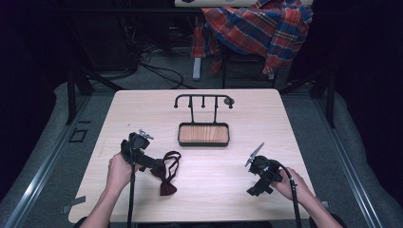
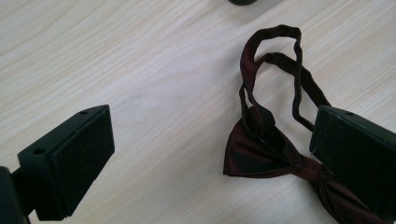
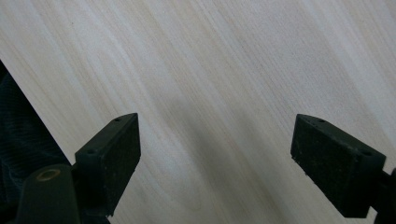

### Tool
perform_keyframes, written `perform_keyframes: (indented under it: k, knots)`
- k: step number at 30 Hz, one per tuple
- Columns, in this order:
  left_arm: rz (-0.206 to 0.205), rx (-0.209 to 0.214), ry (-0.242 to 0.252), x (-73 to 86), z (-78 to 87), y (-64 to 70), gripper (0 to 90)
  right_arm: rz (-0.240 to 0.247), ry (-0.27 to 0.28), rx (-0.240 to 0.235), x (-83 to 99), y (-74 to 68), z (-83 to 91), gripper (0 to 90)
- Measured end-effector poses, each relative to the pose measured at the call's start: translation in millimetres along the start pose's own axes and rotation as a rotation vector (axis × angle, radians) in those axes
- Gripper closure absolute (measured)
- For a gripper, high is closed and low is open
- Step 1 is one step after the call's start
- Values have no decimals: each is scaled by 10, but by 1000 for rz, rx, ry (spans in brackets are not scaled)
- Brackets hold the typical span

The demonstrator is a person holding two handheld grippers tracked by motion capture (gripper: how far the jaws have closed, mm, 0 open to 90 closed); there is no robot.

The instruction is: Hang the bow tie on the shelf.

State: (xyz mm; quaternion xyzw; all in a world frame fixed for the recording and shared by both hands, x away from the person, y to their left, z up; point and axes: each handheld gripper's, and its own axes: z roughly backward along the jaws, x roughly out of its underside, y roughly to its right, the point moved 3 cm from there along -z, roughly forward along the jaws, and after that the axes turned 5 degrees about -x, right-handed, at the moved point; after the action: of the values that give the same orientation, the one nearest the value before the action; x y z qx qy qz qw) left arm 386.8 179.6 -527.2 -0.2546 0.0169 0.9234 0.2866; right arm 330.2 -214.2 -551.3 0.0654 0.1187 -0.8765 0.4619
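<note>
Dark maroon bow tie (image 1: 167, 175), satin-looking, lying flat on the light wood surface (image 1: 214, 118), near the front edge, left of centre. Its thin neck strap (image 1: 174, 157) loops loosely away from the bow toward the black stand with wooden tray (image 1: 203, 134), which sits apart from it at mid-surface. In the left gripper view the bow tie (image 2: 261, 154) shows one fanned wing and the centre knot, the strap (image 2: 275, 60) forming a slack double loop beyond it. The other wing runs under the right-hand jaw of the left claw (image 2: 210, 154); contact cannot be told.

Stand (image 1: 203, 121) mid-table; sides open.
</note>
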Motion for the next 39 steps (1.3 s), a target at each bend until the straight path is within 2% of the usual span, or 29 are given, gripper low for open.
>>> perform_keyframes:
  k: [10,19,35,37,39]
  knots:
    - [-13,8,-27,-101,-123,-5,0,-1,1,-4,6,8,2,159]
    - [-5,8,-44,-149,-202,-37,2,-8,11,-8,3,2,-9,159]
    - [-20,6,-83,-278,-387,24,4,-3,-2,-8,5,6,5,159]
    - [-20,1,-88,-285,-405,32,20,-3,-1,-8,5,6,5,159]
    - [-25,-5,-91,-291,-419,42,87,-5,5,-13,5,5,1,159]
